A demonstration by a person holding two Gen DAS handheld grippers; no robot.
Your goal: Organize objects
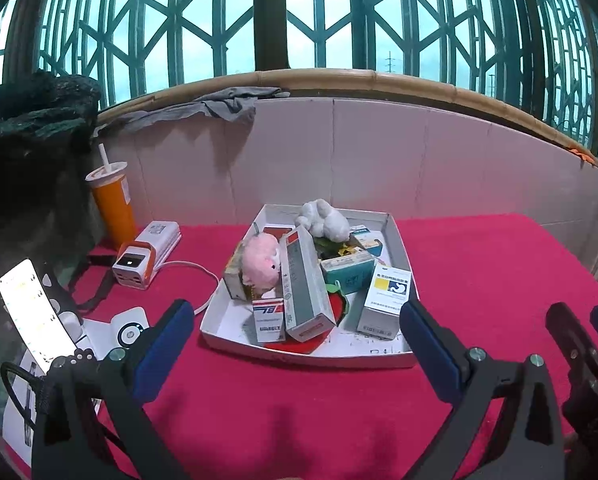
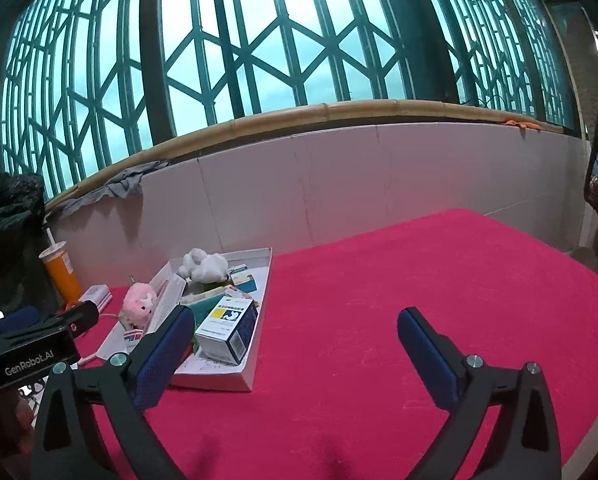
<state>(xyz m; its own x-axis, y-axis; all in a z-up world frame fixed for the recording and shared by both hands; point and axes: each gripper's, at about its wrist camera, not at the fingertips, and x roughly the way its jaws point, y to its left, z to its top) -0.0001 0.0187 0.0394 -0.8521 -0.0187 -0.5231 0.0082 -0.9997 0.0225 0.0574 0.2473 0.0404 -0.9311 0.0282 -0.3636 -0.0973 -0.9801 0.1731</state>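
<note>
On the red cloth (image 1: 479,280) sits a shallow white tray (image 1: 397,240), crowded with things. Inside it a pink plush (image 1: 261,262) leans at the left against a long grey box (image 1: 305,284) lying tilted across the middle. A white plush (image 1: 325,222) rests on the pile near the far wall. A teal box (image 1: 349,272) lies beside a white box with a yellow patch (image 1: 387,300), which stands at the right near corner. A small red-and-blue carton (image 1: 268,318) stands at the front, touching the grey box.

Left gripper (image 1: 295,328) hovers just before the tray, jaws wide apart, nothing between them. Right gripper (image 2: 295,336) is over bare cloth beside the tray's right wall, jaws spread wide and empty.

Left of the tray, well apart, an orange cup (image 1: 113,204) with a straw stands by the wall.
</note>
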